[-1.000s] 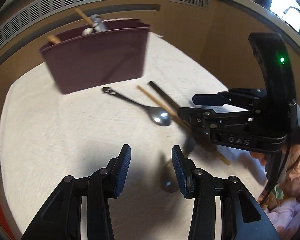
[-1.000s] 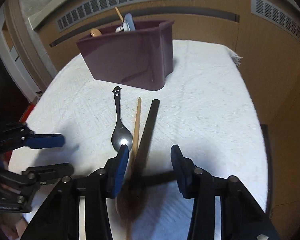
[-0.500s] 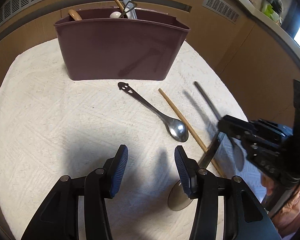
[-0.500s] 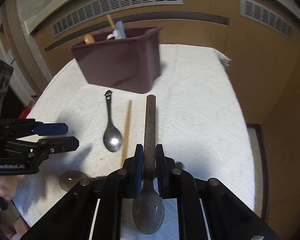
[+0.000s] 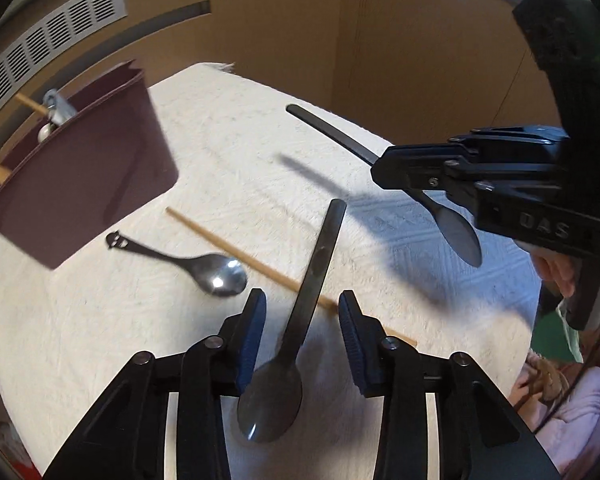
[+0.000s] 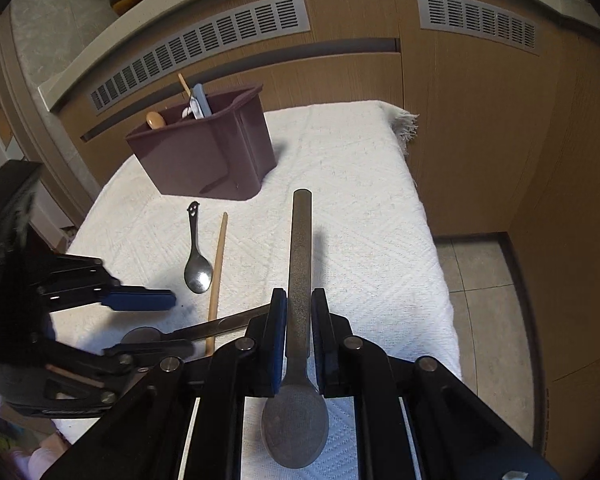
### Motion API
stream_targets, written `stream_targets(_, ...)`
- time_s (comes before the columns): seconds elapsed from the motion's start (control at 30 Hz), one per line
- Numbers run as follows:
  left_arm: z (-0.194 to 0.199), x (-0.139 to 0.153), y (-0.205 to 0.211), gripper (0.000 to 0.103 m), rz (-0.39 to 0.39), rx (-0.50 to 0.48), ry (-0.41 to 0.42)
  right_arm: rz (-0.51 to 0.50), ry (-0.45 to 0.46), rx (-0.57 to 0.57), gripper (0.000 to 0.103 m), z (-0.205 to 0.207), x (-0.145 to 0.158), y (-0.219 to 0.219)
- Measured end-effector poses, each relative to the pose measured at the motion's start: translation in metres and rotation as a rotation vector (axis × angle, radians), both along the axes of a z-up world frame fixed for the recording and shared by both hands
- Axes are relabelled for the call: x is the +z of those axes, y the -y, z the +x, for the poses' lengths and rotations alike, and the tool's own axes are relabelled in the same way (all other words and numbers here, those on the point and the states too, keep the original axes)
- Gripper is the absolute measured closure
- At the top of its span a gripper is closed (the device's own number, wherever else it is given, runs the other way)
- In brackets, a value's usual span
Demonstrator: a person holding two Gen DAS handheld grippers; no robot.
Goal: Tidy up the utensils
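Gripping a dark spoon (image 6: 298, 280) by its handle, the right gripper (image 6: 299, 336) holds it above the surface (image 6: 360, 216), in front of the caddy (image 6: 204, 152). Left gripper (image 5: 302, 332) fingers are closing around a second dark spoon (image 5: 300, 320), not pinching yet. Smiley spoon (image 5: 204, 270) and chopstick (image 5: 236, 250) lie near the caddy.
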State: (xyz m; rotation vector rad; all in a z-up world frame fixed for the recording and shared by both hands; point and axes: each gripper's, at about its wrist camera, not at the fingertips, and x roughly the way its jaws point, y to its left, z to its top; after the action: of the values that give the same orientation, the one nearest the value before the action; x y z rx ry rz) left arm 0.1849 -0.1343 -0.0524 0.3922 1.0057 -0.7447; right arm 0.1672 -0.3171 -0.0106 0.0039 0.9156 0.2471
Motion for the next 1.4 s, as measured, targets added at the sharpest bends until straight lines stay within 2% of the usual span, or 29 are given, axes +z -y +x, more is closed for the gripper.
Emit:
stream_targets(0.1,0.011,-0.009,0.022,0.075,0.051,-0.025,-0.001,0.008,0.006,-0.007,0.092,-0.002,0.002,0.003)
stream_targets(0.23,0.017,-0.014,0.038,0.077,0.103,-0.065,0.005,0.006,-0.005,-0.008,0.092,-0.004,-0.002,0.006)
stream_targets(0.3,0.020,-0.018,0.042,0.085,0.102,-0.065,-0.030,0.009,-0.009,-0.013,0.092,-0.004,-0.004,0.009)
stream_targets(0.47,0.017,-0.018,0.041,0.090,0.091,-0.022,-0.007,0.024,-0.014,-0.025,0.092,-0.002,-0.005,0.013)
stream_targets(0.67,0.012,-0.001,0.005,0.091,-0.024,0.092,-0.002,0.048,0.003,0.003,0.092,-0.008,0.002,0.003)
stream_targets(1.0,-0.014,0.039,-0.069,0.091,-0.246,0.295,0.086,0.047,0.025,0.095,0.092,-0.016,0.012,-0.035)
stream_targets(1.13,-0.023,0.050,-0.101,0.091,-0.341,0.383,0.096,0.041,0.051,0.131,0.092,-0.021,0.021,-0.050)
stream_targets(1.23,-0.030,0.056,-0.117,0.091,-0.383,0.425,0.099,0.041,0.055,0.151,0.092,-0.022,0.024,-0.060)
stream_targets(1.4,-0.038,0.057,-0.137,0.091,-0.405,0.467,0.115,0.030,0.048,0.174,0.092,-0.023,0.022,-0.071)
